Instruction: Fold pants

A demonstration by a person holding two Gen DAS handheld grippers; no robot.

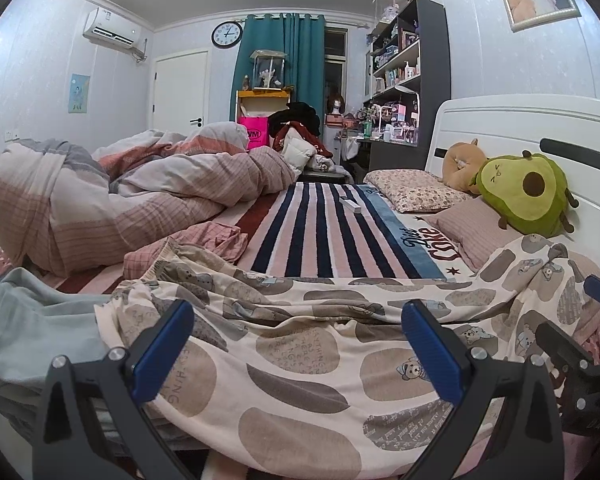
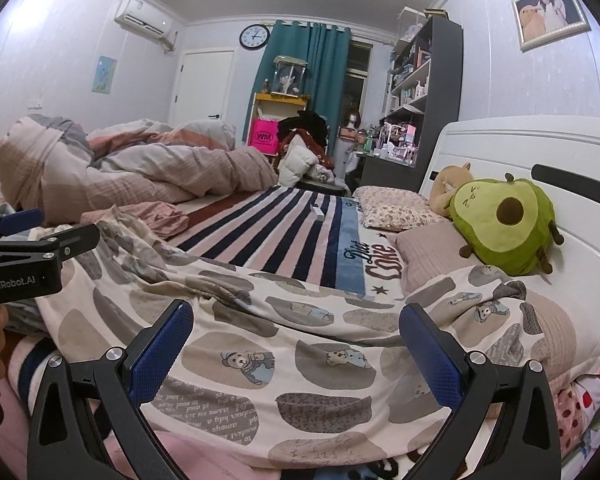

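The cream pants (image 1: 300, 344) with grey and beige blotches and small bears lie spread across the near edge of the bed; they also show in the right wrist view (image 2: 300, 344). The waistband end (image 1: 160, 264) is at the left, the leg end (image 2: 496, 300) bunched at the right by the pillows. My left gripper (image 1: 298, 316) is open, blue pads wide apart over the pants. My right gripper (image 2: 296, 316) is open too, above the pants farther right. Each gripper shows at the edge of the other's view, the right one (image 1: 580, 356) and the left one (image 2: 28, 248).
A striped blanket (image 1: 324, 228) covers the bed's middle. A rumpled duvet (image 1: 100, 200) lies at the back left, pink checked cloth (image 1: 204, 244) beside it. An avocado plush (image 1: 528, 192) and pillows (image 1: 412, 190) sit by the white headboard (image 1: 520, 128). Light blue cloth (image 1: 32, 328) lies at the near left.
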